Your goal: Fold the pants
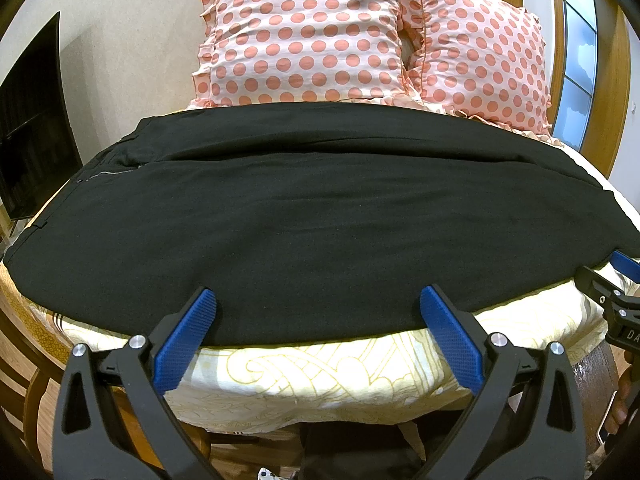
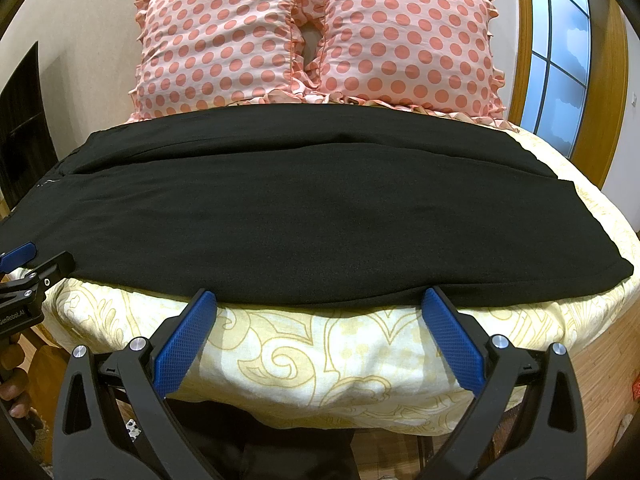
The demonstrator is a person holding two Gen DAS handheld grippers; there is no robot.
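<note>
Black pants [image 1: 312, 216] lie flat across the bed, waistband to the left, legs to the right; they also fill the right wrist view [image 2: 304, 208]. My left gripper [image 1: 318, 300] is open, its blue fingertips over the near edge of the pants, holding nothing. My right gripper [image 2: 320, 300] is open, its tips at the near hem edge, empty. The right gripper shows at the right edge of the left wrist view [image 1: 616, 280], and the left gripper at the left edge of the right wrist view [image 2: 24, 268].
The bed [image 2: 320, 360] has a cream sheet with a yellow pattern. Two pink polka-dot pillows [image 1: 312, 32] [image 2: 404, 36] lean at the head. A dark TV [image 1: 28, 132] stands left, a window [image 2: 560, 52] right. Wooden floor lies below.
</note>
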